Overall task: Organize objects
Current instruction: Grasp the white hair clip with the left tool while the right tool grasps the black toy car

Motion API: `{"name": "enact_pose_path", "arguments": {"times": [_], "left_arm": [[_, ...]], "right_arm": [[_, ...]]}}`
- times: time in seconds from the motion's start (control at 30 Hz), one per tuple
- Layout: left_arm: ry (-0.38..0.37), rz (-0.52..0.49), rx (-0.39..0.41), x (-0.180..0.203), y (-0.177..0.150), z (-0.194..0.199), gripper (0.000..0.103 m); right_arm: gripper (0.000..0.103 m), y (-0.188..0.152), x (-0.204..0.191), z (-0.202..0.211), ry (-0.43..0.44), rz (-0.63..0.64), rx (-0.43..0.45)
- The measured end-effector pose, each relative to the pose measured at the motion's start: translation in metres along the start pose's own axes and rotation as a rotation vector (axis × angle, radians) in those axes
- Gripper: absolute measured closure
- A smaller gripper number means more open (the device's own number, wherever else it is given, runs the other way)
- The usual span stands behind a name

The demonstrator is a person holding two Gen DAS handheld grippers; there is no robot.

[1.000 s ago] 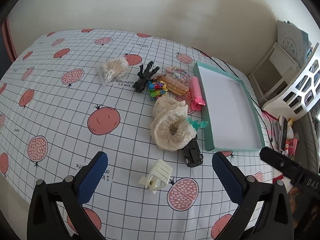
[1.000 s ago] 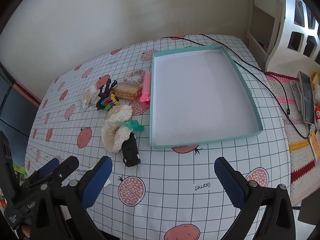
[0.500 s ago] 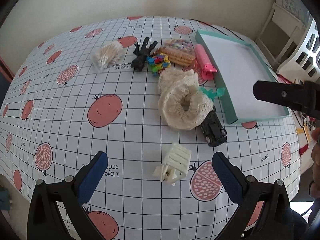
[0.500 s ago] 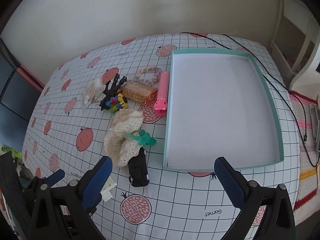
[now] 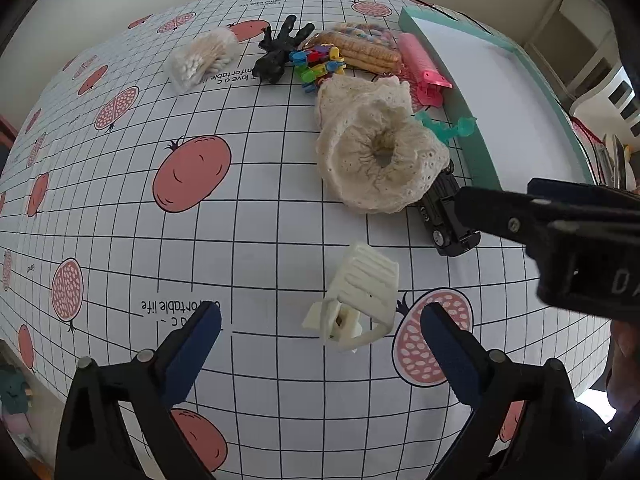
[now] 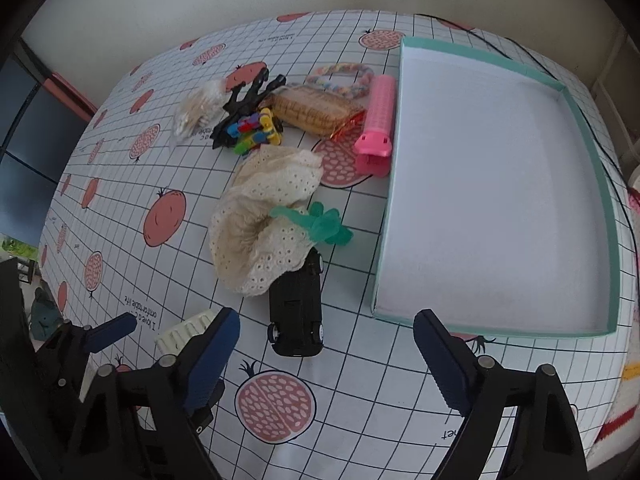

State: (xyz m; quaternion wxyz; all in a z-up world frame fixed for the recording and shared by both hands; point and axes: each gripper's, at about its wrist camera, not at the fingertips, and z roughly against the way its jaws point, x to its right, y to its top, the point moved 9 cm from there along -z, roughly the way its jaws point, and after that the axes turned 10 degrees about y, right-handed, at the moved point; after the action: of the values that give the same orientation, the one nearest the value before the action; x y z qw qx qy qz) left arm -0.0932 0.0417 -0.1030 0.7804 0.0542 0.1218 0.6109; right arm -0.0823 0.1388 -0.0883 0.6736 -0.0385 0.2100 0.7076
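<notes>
Hand-held grippers: left (image 5: 320, 334) and right (image 6: 326, 338) agape, empty | tray (image 6: 386, 232) edge near toy car (image 6: 296, 312)

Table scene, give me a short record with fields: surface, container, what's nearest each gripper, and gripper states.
surface: tablecloth with grid and pomegranate print
container: teal box, nothing inside
pile beside box: cream lace fabric, pink hair roller, biscuit pack, colourful clips
nearest left gripper: cream hair claw
nearest right gripper: black toy car
gripper states: both open, holding nothing
</notes>
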Motion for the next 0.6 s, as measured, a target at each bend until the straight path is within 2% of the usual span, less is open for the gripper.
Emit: {"name": "enact_pose_path", "arguments": {"times": [0.07,0.13,0.2,0.37,0.5,0.6], "left_arm": [[0.005,-0.007,0.005,0.002,0.001,0.000,0.007],[0.008,-0.012,0.010,0.004,0.002,0.000,0.008],[0.013,-0.018,0.013,0.005,0.003,0.000,0.020],[0.003,-0.028,0.004,0.009,0.000,-0.003,0.030],[-0.002,-0.023,0.002,0.010,0.002,-0.004,0.033],[-0.006,-0.021,-0.004,0.011,0.003,-0.006,0.040]], "right_arm": [[0.019,-0.003,-0.004,-0.002,-0.017,0.027,0.004],[0.023,-0.005,-0.011,-0.004,0.012,0.032,-0.002],[0.024,-0.006,-0.017,-0.003,0.023,0.046,-0.006],[0.030,-0.007,-0.022,-0.004,0.024,0.075,-0.015],[0.031,-0.008,-0.024,-0.013,0.020,0.083,-0.031],[0.035,-0.010,-0.025,-0.020,0.021,0.085,-0.045]]}}
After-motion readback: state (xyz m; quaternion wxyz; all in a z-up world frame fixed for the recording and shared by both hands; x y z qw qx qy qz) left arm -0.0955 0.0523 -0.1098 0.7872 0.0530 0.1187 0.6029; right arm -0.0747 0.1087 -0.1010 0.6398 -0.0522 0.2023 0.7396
